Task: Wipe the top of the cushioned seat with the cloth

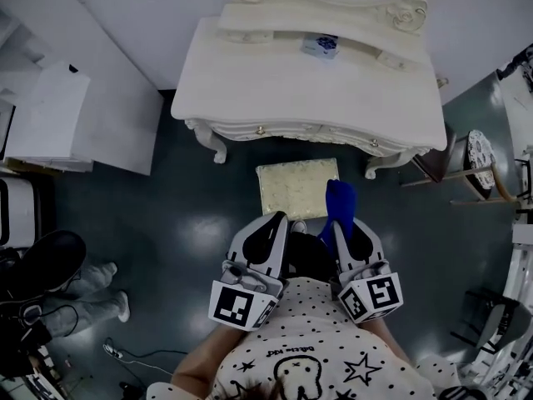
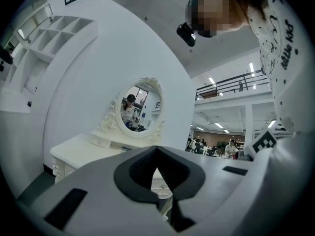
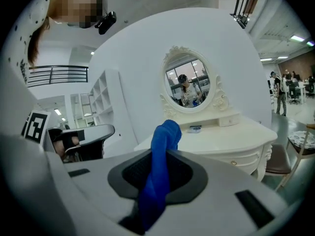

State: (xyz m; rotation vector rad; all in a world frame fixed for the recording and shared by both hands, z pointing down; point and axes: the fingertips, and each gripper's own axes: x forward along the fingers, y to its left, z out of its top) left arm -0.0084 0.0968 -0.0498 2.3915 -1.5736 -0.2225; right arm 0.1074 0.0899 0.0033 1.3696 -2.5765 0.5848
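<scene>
One blue cloth (image 1: 340, 198) sits pinched in the right hand-held gripper (image 1: 343, 226), near the cushioned seat (image 1: 291, 186). The left hand-held gripper (image 1: 273, 222) is closed on nothing.

I see the head view dim and cool: the floor (image 1: 191, 248) is dark with soft pale reflections of overhead light, and the white worktop (image 1: 308, 90) is the brightest patch. Both gripper views are brighter, fisheye-bent, with black corners. Ceiling strip lights (image 2: 212, 80) glare in the left one. Up close, the left claw (image 2: 157, 154) and right claw (image 3: 166, 154) look soft; the background is sharper.
</scene>
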